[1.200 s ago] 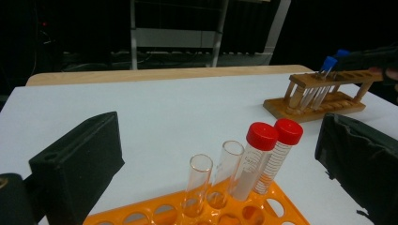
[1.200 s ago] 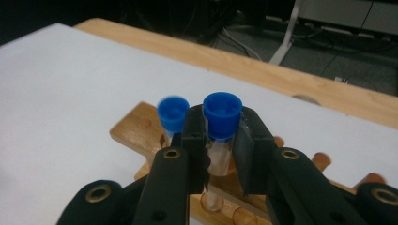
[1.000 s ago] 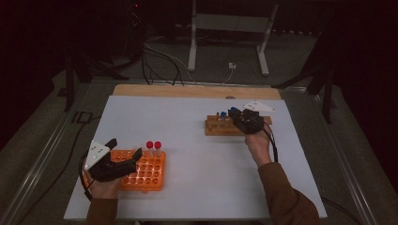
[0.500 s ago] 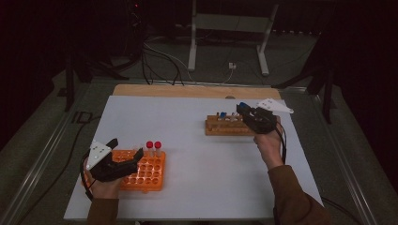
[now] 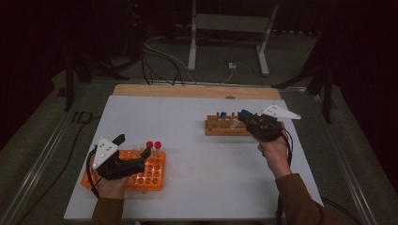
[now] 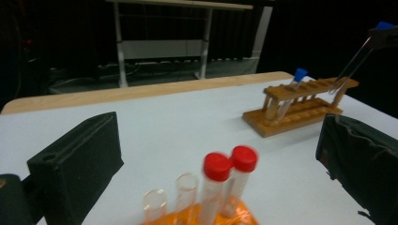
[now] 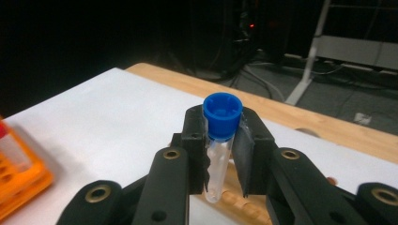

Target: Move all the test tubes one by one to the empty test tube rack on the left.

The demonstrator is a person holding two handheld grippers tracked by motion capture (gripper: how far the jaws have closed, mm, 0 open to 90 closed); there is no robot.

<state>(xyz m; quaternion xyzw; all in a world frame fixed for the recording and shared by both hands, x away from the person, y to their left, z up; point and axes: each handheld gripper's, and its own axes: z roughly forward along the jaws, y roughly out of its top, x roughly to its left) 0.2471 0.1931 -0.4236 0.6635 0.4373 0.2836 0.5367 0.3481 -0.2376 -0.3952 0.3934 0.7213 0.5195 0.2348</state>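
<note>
My right gripper [image 7: 220,154] has its jaws clamped on a blue-capped tube [image 7: 219,140], held at centre right of the high view just above the wooden rack [image 5: 225,126]. My left gripper [image 5: 133,150] hovers with jaws spread wide over the orange rack [image 5: 155,176], lower left on the worktop [image 5: 197,159], holding nothing.

A clear plastic tube with a blue screw cap [image 7: 222,112], seemingly empty, is pinched just under its cap, tilted, lifted above the wooden rack [image 5: 227,126] at two o'clock.
</note>
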